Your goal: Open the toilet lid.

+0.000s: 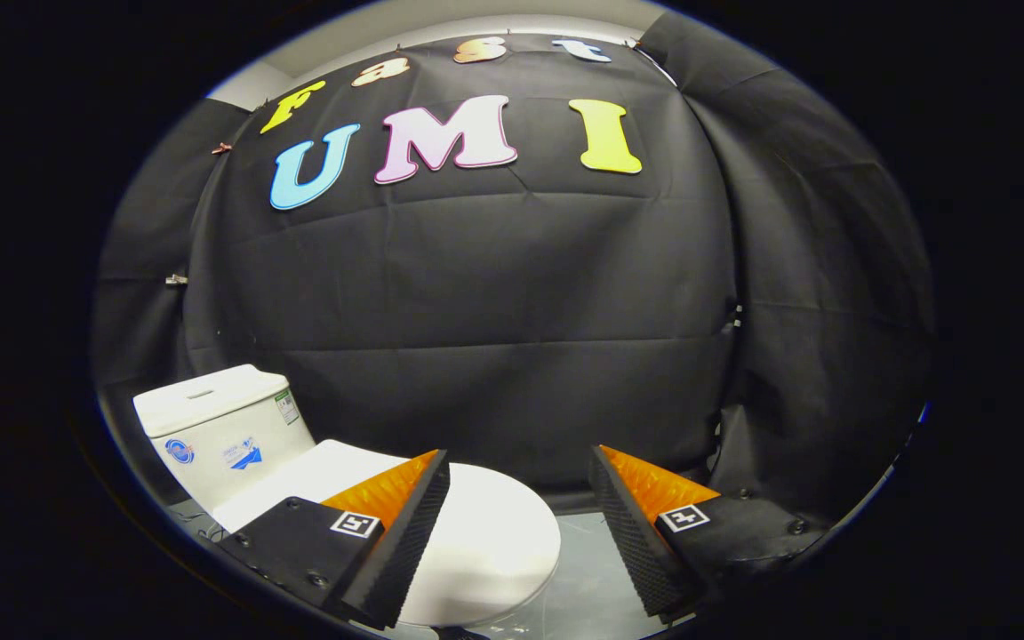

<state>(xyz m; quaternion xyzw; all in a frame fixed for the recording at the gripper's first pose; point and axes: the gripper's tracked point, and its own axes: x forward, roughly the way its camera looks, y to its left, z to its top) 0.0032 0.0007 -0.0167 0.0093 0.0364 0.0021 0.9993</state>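
Gripper [519,462] held level above the toilet, pointing toward the black cloth wall [494,293]. Black ribbed fingers [405,533] with orange backs spread wide apart, pinching nothing. Glossy white oval toilet lid [494,542] shut flat on the bowl, lying beneath and just past the left finger, partly covered by it. Boxy white ceramic tank [219,427] behind the lid, stickers too small to make out. Grey floor [592,587] between the fingers.

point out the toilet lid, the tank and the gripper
toilet lid [499,533]: gripper view, its closed white top.
tank [219,436]: gripper view, its front wall.
gripper [519,480]: gripper view, midway between its open fingertips.
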